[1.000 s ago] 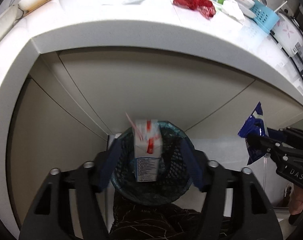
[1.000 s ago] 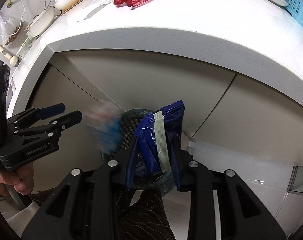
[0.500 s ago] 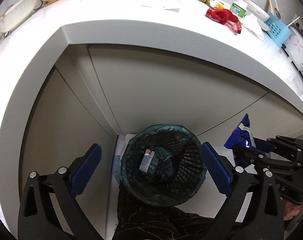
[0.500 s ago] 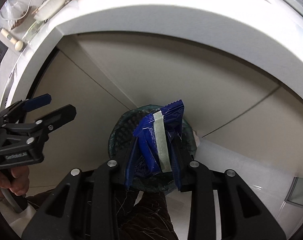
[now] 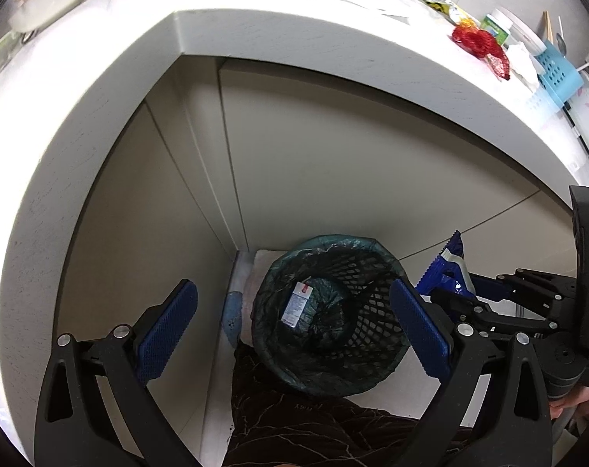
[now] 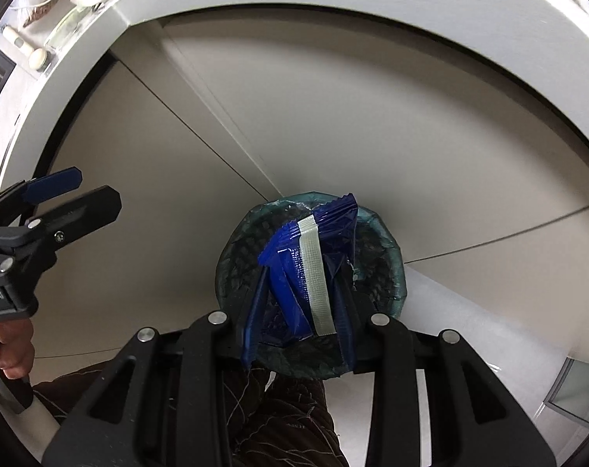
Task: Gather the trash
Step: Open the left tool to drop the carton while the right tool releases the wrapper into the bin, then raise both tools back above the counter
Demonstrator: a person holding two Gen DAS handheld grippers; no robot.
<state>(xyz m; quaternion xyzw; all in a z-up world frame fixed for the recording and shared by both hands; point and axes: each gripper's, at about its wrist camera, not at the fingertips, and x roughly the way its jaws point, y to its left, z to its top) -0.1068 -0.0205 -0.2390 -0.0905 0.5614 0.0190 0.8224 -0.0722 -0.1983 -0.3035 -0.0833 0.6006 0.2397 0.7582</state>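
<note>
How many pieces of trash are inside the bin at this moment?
1 visible: a small carton lying at the bottom of the bin. The blue wrapper remains in the right hand-held gripper. Others may be hidden.

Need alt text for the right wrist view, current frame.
The right claw is shut on a blue snack wrapper with a pale strip, held above a lined mesh trash bin by beige cabinets. The open left claw shows at the left edge.

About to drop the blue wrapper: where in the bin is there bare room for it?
The trash bin is mostly free: open liner right of the small carton, toward the mesh wall. The left tool stands open around the rim; the right tool holds the blue wrapper above it.
</note>
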